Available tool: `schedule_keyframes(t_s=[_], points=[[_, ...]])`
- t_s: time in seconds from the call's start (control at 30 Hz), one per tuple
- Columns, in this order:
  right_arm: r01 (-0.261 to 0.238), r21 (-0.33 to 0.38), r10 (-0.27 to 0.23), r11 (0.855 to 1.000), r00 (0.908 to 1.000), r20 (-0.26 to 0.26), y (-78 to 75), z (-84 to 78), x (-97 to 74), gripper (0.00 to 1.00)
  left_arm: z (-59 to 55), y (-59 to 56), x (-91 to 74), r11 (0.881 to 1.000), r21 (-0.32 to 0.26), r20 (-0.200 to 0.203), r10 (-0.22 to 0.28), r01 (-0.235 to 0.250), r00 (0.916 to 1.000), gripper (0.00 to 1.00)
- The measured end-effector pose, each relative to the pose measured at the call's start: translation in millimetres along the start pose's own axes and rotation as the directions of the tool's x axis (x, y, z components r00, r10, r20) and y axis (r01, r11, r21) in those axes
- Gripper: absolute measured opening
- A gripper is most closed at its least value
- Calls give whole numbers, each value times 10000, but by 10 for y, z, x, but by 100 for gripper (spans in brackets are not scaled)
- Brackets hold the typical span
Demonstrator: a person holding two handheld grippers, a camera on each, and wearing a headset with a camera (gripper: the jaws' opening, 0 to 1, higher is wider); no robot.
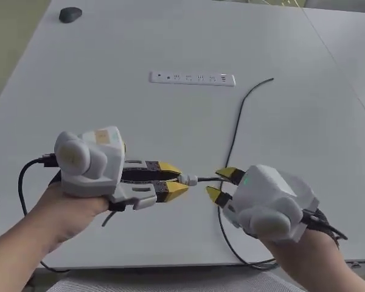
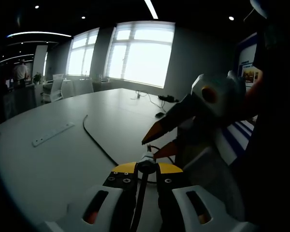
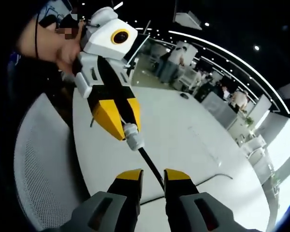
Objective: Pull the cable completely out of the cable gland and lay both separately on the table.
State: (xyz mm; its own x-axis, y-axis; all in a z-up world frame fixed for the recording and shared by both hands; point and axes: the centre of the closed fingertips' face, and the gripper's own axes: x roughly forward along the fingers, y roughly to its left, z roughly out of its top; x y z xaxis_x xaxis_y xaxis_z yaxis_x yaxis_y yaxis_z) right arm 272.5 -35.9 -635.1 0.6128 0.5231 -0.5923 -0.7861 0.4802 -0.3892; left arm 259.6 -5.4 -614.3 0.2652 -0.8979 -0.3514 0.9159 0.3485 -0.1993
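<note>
Worktop (image 1: 109, 103): big, white and flat. My two claws hang over its near edge.
Cable (image 1: 236, 125): long, thin and black. Its far end lies on the worktop near the power strip. It bends toward me, runs up through my right claw and goes into the cable gland. It is not out yet.
Left claw (image 1: 181, 179): its yellow jaws are shut tight on the cable gland. It points at my right claw.
Right claw (image 1: 216, 184): its jaws stand a little apart. The cable runs in the gap between them, close to one jaw.
Power strip (image 1: 192, 78): white and long. It lies flat, farther out on the worktop.
Mouse (image 1: 70, 14): small and dark, at the far left corner.
Cable gland (image 1: 190, 180): tiny and white. It sticks out of my left claw's tips, up off the worktop, just beside my right claw.
</note>
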Motion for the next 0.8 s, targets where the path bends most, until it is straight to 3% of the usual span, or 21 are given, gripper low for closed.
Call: schedule_keyframes(t_s=[0.43, 0.8], points=[[-205, -1014, 224, 9946, 9996, 184, 99, 158, 15, 7, -6, -4, 8, 10000, 18, -35, -36, 36, 10000, 15], [-269, -1185, 299, 9926, 9993, 230, 97, 167, 24, 3, -21, -12, 23, 10000, 18, -106, -64, 64, 9999, 15]])
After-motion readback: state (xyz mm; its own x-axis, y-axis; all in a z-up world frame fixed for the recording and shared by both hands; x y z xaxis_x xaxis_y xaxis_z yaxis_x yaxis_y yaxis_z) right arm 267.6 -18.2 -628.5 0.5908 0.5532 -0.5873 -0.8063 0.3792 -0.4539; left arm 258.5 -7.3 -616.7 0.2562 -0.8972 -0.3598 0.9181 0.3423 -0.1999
